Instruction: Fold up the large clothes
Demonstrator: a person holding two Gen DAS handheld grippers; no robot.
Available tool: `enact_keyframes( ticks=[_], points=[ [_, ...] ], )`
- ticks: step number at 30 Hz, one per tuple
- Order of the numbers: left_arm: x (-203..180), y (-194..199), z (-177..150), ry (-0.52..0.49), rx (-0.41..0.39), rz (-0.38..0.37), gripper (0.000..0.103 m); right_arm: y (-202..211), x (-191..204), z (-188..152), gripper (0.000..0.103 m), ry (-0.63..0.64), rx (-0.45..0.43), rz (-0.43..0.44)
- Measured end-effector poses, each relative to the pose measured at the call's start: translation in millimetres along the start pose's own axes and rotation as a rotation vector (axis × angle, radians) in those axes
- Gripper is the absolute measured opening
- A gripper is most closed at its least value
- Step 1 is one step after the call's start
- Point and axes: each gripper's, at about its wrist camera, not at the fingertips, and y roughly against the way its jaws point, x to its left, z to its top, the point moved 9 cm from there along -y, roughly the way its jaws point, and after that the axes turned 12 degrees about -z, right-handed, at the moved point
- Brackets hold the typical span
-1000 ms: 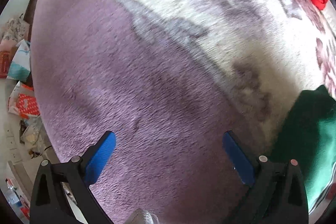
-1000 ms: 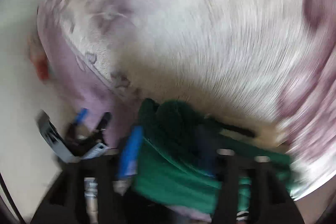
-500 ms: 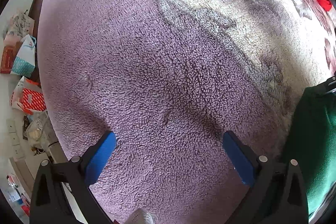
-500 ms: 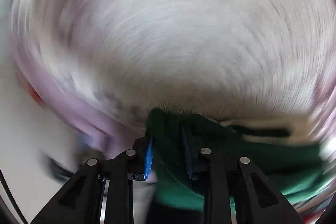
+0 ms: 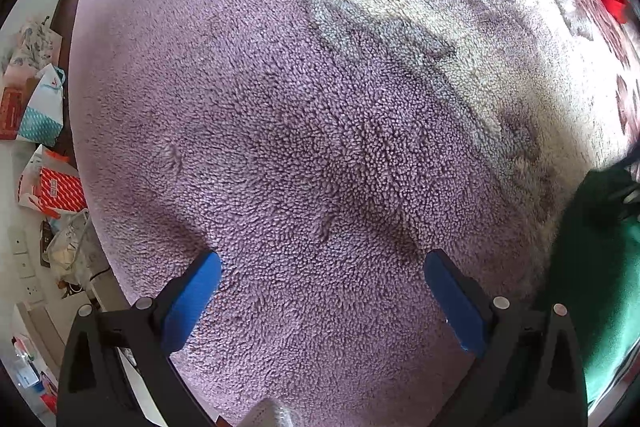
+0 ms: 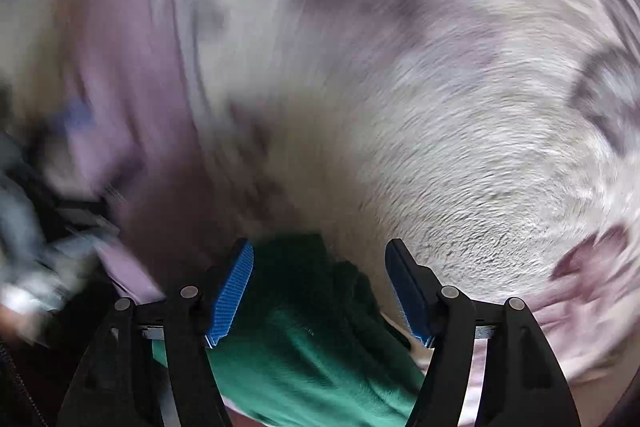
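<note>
Right wrist view: right tongs (image 6: 320,287) opening astride the bunched green fleece garment (image 6: 316,339) at lower centre, pads clear; regrasp judged next; left tongs (image 5: 320,307) spread, empty.

left tool (image 5: 320,291) spread wide over purple fleece blanket (image 5: 280,147), green garment (image 5: 592,287) at right edge

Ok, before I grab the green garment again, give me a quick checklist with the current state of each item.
1. Left gripper open with nothing between its pads: ok.
2. Right gripper jaws opening, green garment between them, pads not pressing on it: ok.
3. Garment lying flat for the next fold: not ok, it looks bunched.
4. Garment edges and corners located: cannot tell, mostly out of frame.
5. Purple blanket under the left gripper bare of other items: ok.
6. Right view sharp: not ok, blurred.
</note>
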Motion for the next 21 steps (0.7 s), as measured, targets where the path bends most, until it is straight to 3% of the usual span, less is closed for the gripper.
enact_keyframes(
  ticks=[1,3,5,7,9,11,13,16,17,18,19,21],
  points=[
    [2,1,0,-0.005,-0.002,0.001,0.103,-8,3,0,0.041,-0.058,0.025,0.045],
    [4,2,6,-0.017,-0.005,0.008,0.103,-18,-9,6,0.034,-0.315,0.134,0.258],
    [5,3,5,-0.028,-0.006,0.008,0.103,-24,-34,3,0.028,-0.546,0.165,0.472],
    [5,4,3,-0.036,0.000,-0.006,0.103,-25,-56,-4,0.028,-0.631,0.129,0.565],
    [0,3,2,-0.045,0.001,-0.020,0.103,-7,-74,-22,0.040,-0.589,0.049,0.536],
    [-9,5,4,-0.059,-0.001,-0.033,0.103,12,-87,-44,0.070,-0.564,-0.035,0.474],
    [-21,1,10,-0.070,-0.003,-0.049,0.103,27,-92,-65,0.082,-0.523,-0.109,0.380],
    [-45,9,21,-0.094,-0.020,-0.090,0.103,16,-67,-96,0.081,-0.350,-0.064,0.297],
    [-57,13,25,-0.113,-0.031,-0.107,0.103,6,-63,-101,0.071,-0.344,-0.054,0.269],
    [-68,15,29,-0.129,-0.037,-0.121,0.103,-7,-70,-107,0.056,-0.368,-0.040,0.235],
    [-78,16,31,-0.142,-0.039,-0.130,0.103,-26,-81,-112,0.029,-0.441,-0.015,0.209],
    [-104,16,38,-0.173,-0.041,-0.161,0.103,-67,-102,-118,0.028,-0.714,-0.004,0.312]
  ],
)
